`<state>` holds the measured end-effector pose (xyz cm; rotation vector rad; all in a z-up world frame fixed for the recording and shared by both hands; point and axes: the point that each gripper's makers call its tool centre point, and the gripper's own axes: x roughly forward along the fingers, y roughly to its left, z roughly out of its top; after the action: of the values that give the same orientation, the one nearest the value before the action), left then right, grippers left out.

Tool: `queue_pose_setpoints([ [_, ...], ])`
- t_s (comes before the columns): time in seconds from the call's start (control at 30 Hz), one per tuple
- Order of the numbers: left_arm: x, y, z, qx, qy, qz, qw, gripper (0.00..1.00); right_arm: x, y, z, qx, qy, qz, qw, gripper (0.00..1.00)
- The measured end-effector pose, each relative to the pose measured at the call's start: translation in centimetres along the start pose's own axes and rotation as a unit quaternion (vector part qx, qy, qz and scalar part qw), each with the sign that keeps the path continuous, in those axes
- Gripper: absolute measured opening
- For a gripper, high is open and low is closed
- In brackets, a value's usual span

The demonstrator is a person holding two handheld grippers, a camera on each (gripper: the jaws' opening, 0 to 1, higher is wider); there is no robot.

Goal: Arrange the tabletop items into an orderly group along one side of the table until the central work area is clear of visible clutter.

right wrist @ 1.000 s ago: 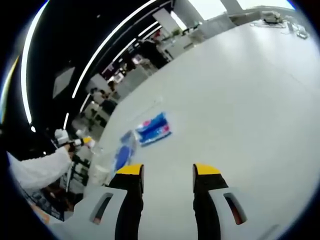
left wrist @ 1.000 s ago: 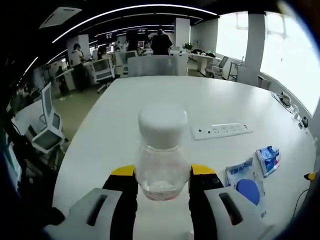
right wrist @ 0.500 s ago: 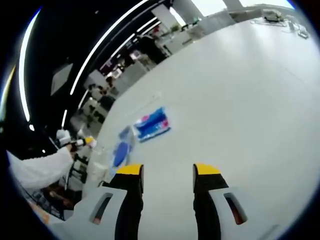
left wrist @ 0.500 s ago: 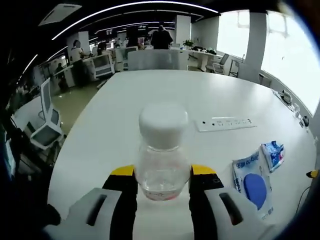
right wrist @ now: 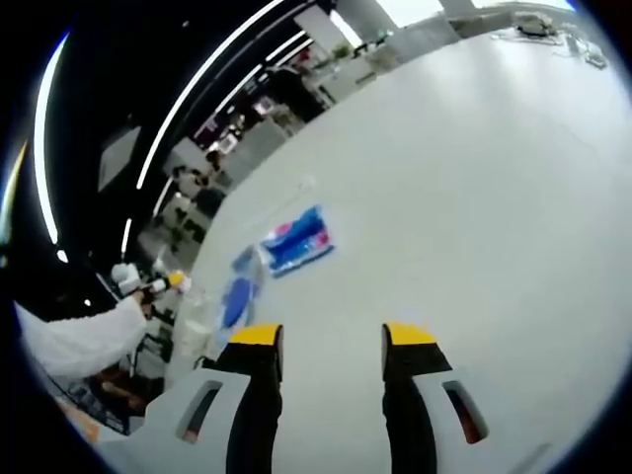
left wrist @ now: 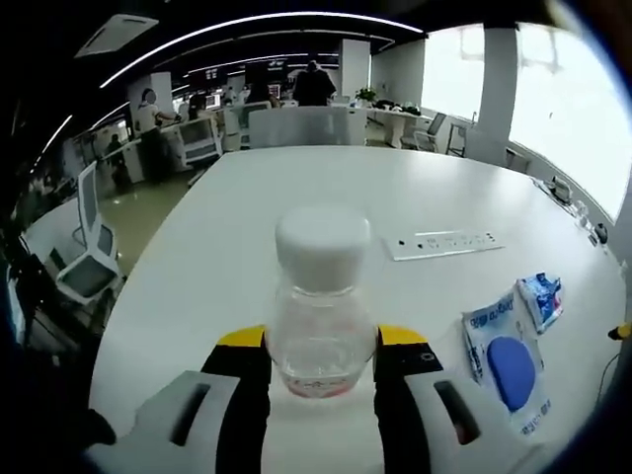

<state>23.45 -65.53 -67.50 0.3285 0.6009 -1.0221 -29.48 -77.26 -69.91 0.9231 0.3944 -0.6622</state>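
The white desk (left wrist: 247, 227) carries few items, and they lie apart rather than grouped, so I judge the tidying to be at an early or middle stage. In the left gripper view the largest loose item is a clear pouch (left wrist: 502, 348) with a blue disc inside, lying at about 4 o'clock near the desk's edge; just beyond it, at 3 o'clock and touching or nearly so, lies a smaller blue packet (left wrist: 545, 297). A white power strip (left wrist: 442, 244) sits flush in the desk surface at about 2 o'clock and appears to be a fixture, not clutter. The left claw (left wrist: 322, 341) is clenched on a clear bottle (left wrist: 322, 306) with a white cap, held upright between the yellow-tipped jaws; whether its base rests on the desk or is raised cannot be told. The bottle is therefore in hand and not yet set down with the others. In the right gripper view the right claw (right wrist: 331, 341) is released and empty, its jaws parted above bare desk, with the pouch (right wrist: 235, 296) at 10 o'clock and the packet (right wrist: 297, 240) at 11 o'clock, well apart from the jaws. What is left, in my judgement: place the bottle beside the pouch and packet at that edge, then square the group. The middle of the desk looks close to clear already.
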Motion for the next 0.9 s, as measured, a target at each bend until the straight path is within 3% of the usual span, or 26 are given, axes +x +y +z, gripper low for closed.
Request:
queue_pose_setpoints([
  [0.33, -0.46, -0.3, -0.69, 0.004, -0.003, -0.015, 0.9999, 0.4, 0.11, -0.01, -0.34, 0.008, 0.002, 0.007, 0.9999, 0.38],
  [0.67, -0.56, -0.64, -0.72, 0.038, 0.001, -0.049, 0.9981, 0.4, -0.53, -0.7, -0.33, 0.022, -0.008, 0.003, 0.9997, 0.39],
  [0.9, -0.73, -0.68, -0.59, 0.044, 0.005, -0.044, 0.998, 0.41, -0.71, -0.74, -0.11, 0.024, -0.014, 0.005, 0.9996, 0.4],
])
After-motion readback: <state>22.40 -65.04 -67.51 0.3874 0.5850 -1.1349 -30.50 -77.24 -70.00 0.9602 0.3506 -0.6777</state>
